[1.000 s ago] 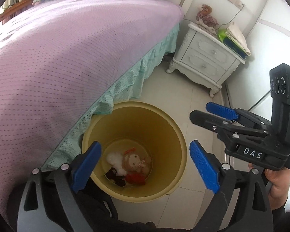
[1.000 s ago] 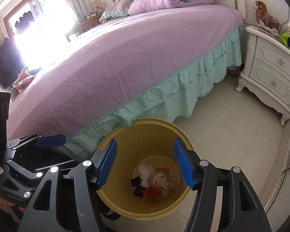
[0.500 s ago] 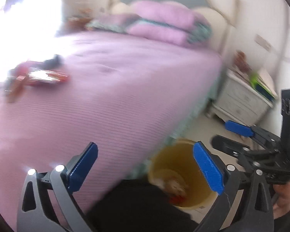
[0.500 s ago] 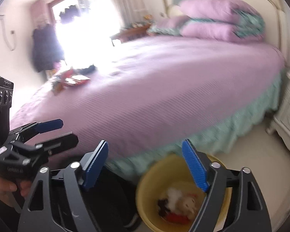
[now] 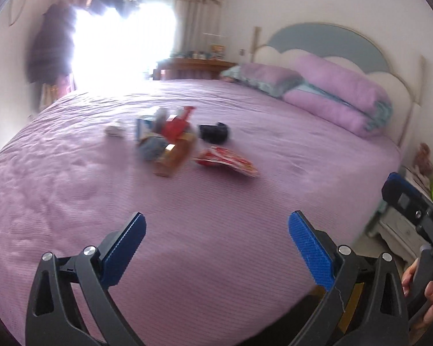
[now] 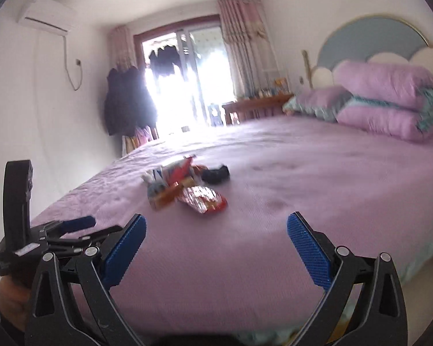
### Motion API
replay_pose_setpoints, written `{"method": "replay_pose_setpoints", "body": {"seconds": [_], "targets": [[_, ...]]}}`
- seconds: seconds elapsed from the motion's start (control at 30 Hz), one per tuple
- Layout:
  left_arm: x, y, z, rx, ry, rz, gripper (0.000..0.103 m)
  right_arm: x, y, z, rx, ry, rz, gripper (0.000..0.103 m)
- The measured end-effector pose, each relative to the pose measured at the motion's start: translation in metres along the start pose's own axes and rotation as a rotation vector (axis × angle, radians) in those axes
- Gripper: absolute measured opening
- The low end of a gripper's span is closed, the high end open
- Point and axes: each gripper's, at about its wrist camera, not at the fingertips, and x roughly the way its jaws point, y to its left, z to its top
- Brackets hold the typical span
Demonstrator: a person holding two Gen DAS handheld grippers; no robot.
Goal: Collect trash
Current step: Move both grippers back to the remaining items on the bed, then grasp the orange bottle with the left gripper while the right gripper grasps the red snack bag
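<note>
On the left gripper (image 5: 216,230) we see both blue fingers (image 5: 124,248) spread wide, and nothing is between them. The right gripper (image 6: 216,232) has its fingers (image 6: 309,248) opening at this moment, and the space between them is also empty. Both tools point over the near part of the purple bed (image 5: 216,259), and neither touches the bedspread.

Further out, in the middle of the bed, lies the trash in one loose group. Nearest to us is a red and white snack wrapper (image 5: 226,161), flat on the cover. Just beside it is a brown carton (image 5: 174,154), lying on its side, with a red piece (image 5: 174,127) and a blue and white pack (image 5: 144,128) behind it. A small white crumpled piece (image 5: 114,130) lies to the left, and a dark item (image 5: 213,132) to the right. The picture is blurred, so we cannot tell exactly what each one is.

We judge that all of them are light. The wrapper is probably thin and slippery and will crumple, so we would pinch it at a raised edge, not press down into the soft mattress. The carton looks more stiff; we would take it across its narrow sides. The white piece is soft and may be pinched anywhere.

At the edge of the left view we see the person's hand (image 5: 430,297) which holds the right tool.
</note>
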Motion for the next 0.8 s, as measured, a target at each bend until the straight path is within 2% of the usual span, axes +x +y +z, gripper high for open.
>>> {"method": "replay_pose_setpoints", "body": {"seconds": [0.13,0.33,0.63,0.8], "targets": [[0.010,0.020,0.006,-0.026,-0.001,0.041,0.099,0.035,0.008,0.010,0.001,0.034,0.103,0.095],[0.035,0.038,0.018,-0.032,0.018,0.022,0.099,0.084,0.012,0.020,-0.010,0.124,0.231,0.095],[0.088,0.067,0.033,-0.097,0.082,0.009,0.099,0.153,0.010,0.026,-0.149,0.268,0.225,0.095],[0.114,0.074,0.039,-0.086,0.120,0.014,0.099,0.198,0.007,0.023,-0.218,0.381,0.270,0.095]]}}
